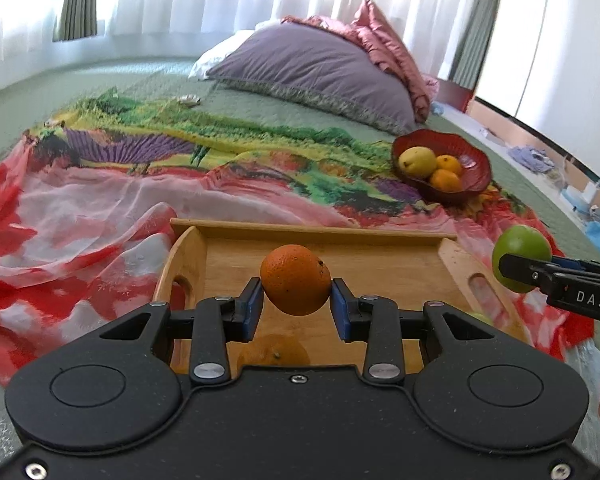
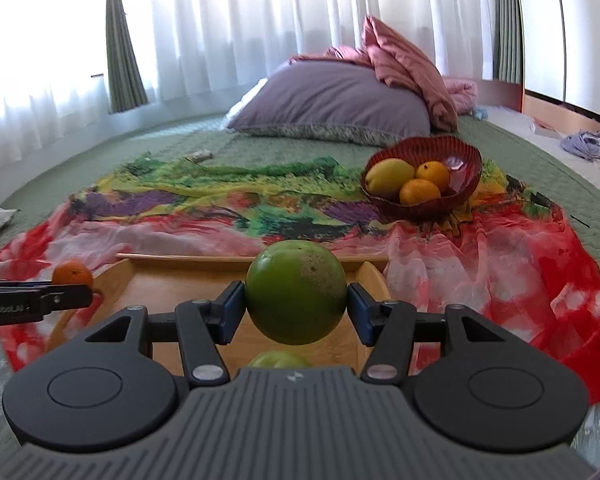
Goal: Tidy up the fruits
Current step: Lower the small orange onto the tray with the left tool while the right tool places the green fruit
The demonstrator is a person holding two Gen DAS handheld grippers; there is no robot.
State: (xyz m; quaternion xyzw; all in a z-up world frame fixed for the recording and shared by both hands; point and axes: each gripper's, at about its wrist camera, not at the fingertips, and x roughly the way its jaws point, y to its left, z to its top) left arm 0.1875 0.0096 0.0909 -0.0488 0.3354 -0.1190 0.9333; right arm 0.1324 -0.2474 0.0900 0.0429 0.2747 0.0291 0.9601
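Note:
My left gripper [image 1: 297,306] is shut on an orange [image 1: 295,279] and holds it above the wooden tray [image 1: 380,258]. Another orange [image 1: 274,354] lies in the tray beneath it, partly hidden. My right gripper [image 2: 296,312] is shut on a green apple [image 2: 296,292] above the tray [image 2: 156,276]; this apple also shows in the left wrist view [image 1: 522,258]. A second green fruit [image 2: 278,360] lies in the tray below. A red bowl [image 2: 456,148] farther right holds a yellow mango [image 2: 390,176] and two oranges [image 2: 420,192].
The tray and bowl sit on a colourful scarf [image 2: 220,216] spread over a green bedspread [image 2: 540,168]. A purple pillow [image 2: 332,100] and pink bedding [image 2: 400,56] lie behind. White curtains [image 2: 260,20] hang beyond the bed.

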